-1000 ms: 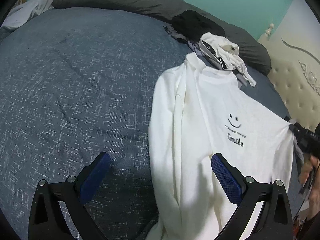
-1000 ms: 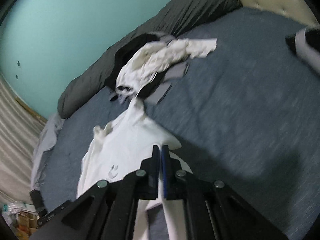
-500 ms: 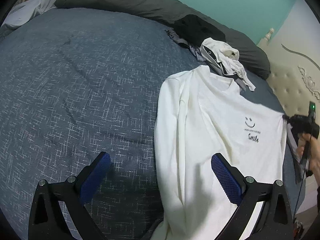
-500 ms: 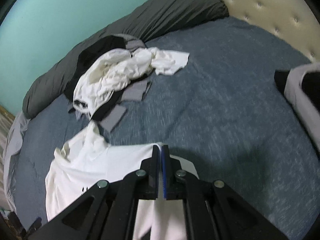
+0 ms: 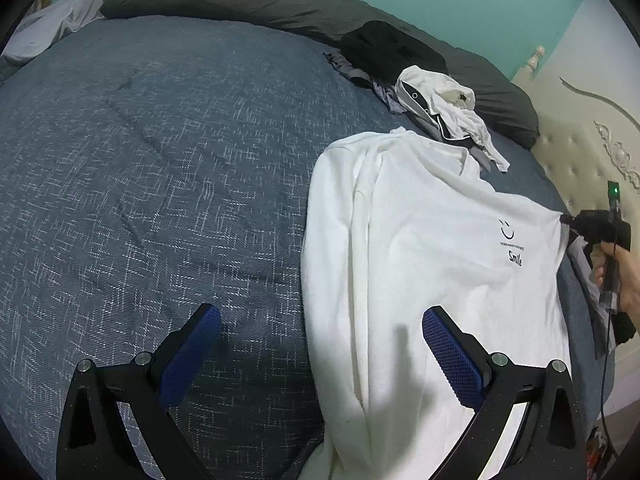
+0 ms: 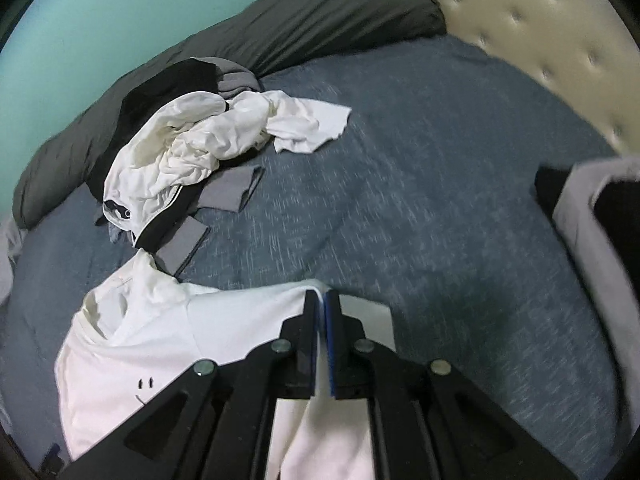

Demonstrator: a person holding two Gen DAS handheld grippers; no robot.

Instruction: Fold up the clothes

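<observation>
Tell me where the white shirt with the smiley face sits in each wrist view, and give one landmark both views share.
Left wrist view: the white shirt lies spread right of centre, running to the bottom edge.
Right wrist view: the white shirt fills the lower left, its edge pinched in the right gripper.
Shared landmark: the crumpled clothes pile just past the shirt's collar.

A bed with a blue-grey woven cover (image 5: 160, 184) carries a spread white sweatshirt (image 5: 420, 280), with a crumpled clothes pile (image 6: 192, 148) just beyond the sweatshirt's collar.
</observation>
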